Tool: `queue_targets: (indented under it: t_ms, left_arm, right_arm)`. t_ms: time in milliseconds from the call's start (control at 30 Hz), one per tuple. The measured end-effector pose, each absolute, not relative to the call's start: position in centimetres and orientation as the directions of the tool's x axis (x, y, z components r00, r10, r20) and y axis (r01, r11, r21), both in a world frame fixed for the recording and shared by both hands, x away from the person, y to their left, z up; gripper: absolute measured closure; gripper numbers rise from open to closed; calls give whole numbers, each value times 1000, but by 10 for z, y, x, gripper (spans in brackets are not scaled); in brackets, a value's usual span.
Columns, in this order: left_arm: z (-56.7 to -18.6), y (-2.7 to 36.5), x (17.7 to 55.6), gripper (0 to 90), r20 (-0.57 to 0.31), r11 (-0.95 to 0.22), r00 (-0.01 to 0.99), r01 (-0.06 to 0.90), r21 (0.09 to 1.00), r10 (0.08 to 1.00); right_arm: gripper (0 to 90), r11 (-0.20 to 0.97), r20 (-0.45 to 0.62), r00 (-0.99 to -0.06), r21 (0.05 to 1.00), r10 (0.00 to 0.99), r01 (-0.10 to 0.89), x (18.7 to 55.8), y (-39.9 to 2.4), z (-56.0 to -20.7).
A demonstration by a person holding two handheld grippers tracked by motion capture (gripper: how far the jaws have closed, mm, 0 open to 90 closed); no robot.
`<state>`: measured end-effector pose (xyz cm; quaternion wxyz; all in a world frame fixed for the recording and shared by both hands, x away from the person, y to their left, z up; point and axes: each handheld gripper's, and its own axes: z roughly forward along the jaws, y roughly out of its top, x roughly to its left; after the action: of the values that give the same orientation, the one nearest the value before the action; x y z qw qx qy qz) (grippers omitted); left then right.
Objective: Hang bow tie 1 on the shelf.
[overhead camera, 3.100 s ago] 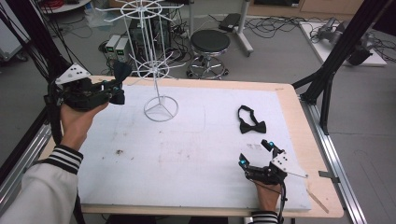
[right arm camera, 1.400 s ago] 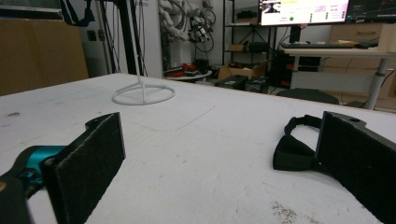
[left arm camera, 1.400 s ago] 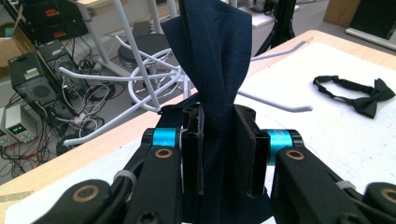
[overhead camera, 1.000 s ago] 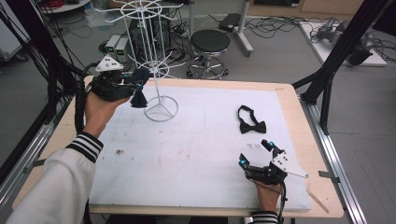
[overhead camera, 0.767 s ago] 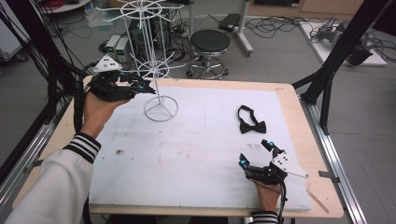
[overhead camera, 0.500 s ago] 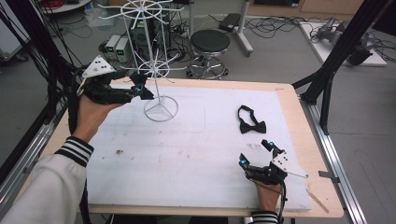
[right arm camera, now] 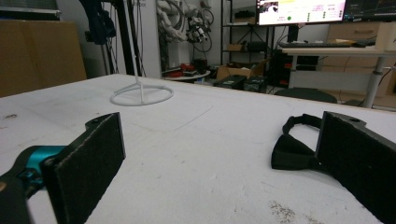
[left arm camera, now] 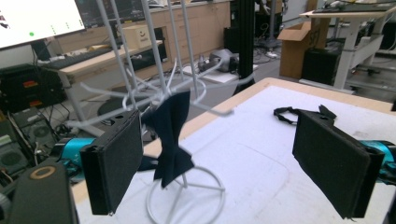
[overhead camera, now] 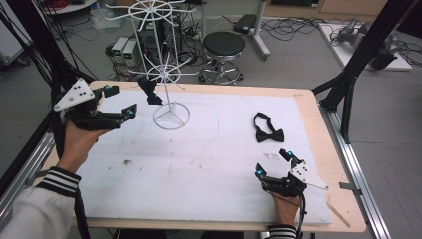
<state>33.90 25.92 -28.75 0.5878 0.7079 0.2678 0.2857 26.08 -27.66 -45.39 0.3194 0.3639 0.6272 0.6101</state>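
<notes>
Beside hung bow tie (left arm camera: 170, 135), hand-held gripper (left arm camera: 233, 163) agape.

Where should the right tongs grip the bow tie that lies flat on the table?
Probably at the knot of the bow tie, the narrow middle between its two wings, coming down from above with one jaw on each side of it. The tie lies flat on the white mat with its strap looped behind, so the wings give little to pinch. The right tongs stand open, just short of it.
</notes>
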Motion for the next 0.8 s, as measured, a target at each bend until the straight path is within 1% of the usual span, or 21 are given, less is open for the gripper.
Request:
queue_targets:
  t_ms: [167, 467, 567, 700, 800]
  left_arm:
    - [-311, 276, 329, 166, 65, -139, 702, 49, 989, 709]
    - [-345, 299, 306, 153, 54, -91, 717, 12, 996, 695]
    - [-355, 302, 301, 153, 62, -90, 718, 0, 996, 693]
    - [-368, 302, 298, 153, 44, -55, 722, -7, 998, 690]
    - [-377, 300, 297, 153, 44, -56, 725, -8, 998, 687]
  right_arm:
    - [8, -3, 34, -528, 998, 849, 60, 261, -276, -454]
    - [7, -6, 40, -527, 998, 849, 65, 260, -276, -454]
    - [7, -5, 38, -524, 998, 851, 64, 260, -276, -454]
    - [7, -7, 41, -524, 998, 851, 66, 260, -276, -454]
    - [7, -7, 43, -525, 997, 850, 71, 260, -275, -454]
